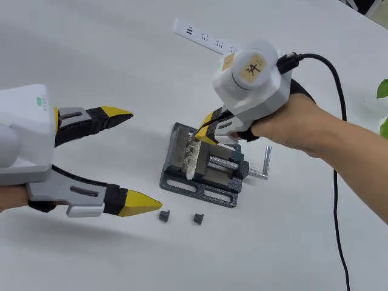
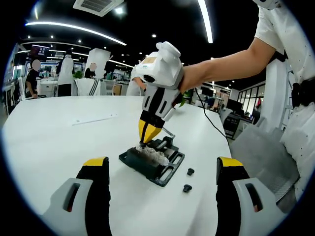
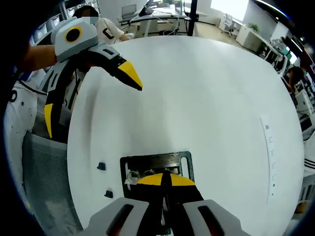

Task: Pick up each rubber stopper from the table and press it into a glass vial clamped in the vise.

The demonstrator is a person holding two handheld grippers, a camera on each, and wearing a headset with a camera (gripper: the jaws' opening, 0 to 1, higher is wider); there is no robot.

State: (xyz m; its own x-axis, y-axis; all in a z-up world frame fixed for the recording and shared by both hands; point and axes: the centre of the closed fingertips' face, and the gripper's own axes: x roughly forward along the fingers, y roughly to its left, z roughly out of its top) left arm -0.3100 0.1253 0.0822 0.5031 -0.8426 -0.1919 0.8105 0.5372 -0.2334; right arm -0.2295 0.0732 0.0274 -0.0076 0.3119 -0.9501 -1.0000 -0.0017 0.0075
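While the right gripper (image 1: 204, 134) has its jaws closed tip to tip, the left gripper (image 1: 130, 159) has its jaws spread wide, with nothing between them.

- Right gripper: yellow tips point down onto the row of glass vials (image 1: 193, 159). Whether they touch the vials cannot be told, nor whether anything is pinched between them. It is held by the person's right hand (image 1: 291, 121), and a black cable (image 1: 336, 182) runs from its rear.
- Left gripper: hovers above the table (image 1: 91, 254), left of the vise (image 1: 203, 176) and apart from it.
- Glass vials: clear and upright, clamped between the vise's jaws.
- Vise: dark grey, flat on the white table, with its screw handle sticking out on the right.
- Rubber stopper (image 1: 163, 216): dark, on the table just in front of the vise, near the left gripper's lower tip.
- Second stopper (image 1: 198, 218): beside the first and apart from it.
- Power strip (image 1: 203, 36): white, on the table beyond the vise.
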